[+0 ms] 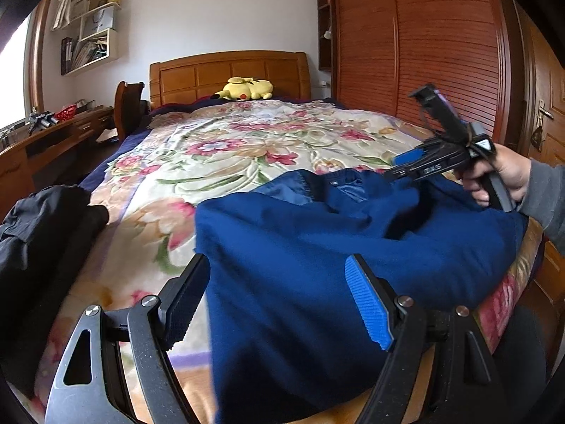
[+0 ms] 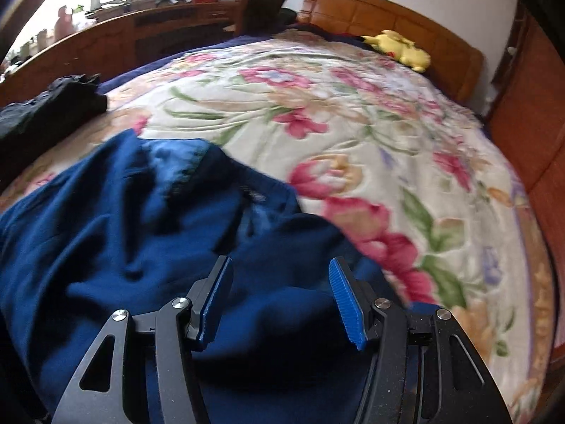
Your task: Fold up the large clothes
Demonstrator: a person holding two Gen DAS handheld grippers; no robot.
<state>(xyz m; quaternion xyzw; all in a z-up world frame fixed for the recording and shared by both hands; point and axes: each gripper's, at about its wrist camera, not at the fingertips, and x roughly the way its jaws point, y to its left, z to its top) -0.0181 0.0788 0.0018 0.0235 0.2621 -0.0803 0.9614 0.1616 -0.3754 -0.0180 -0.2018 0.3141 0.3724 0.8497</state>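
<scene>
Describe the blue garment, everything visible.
The blue garment is a large, dark navy piece of soft, fleece-like cloth with a lighter blue lining at its opening. It lies rumpled at the near end of the floral bedspread, not yet folded. The left claw and the right claw are open over it; whether either touches the cloth is unclear.
</scene>
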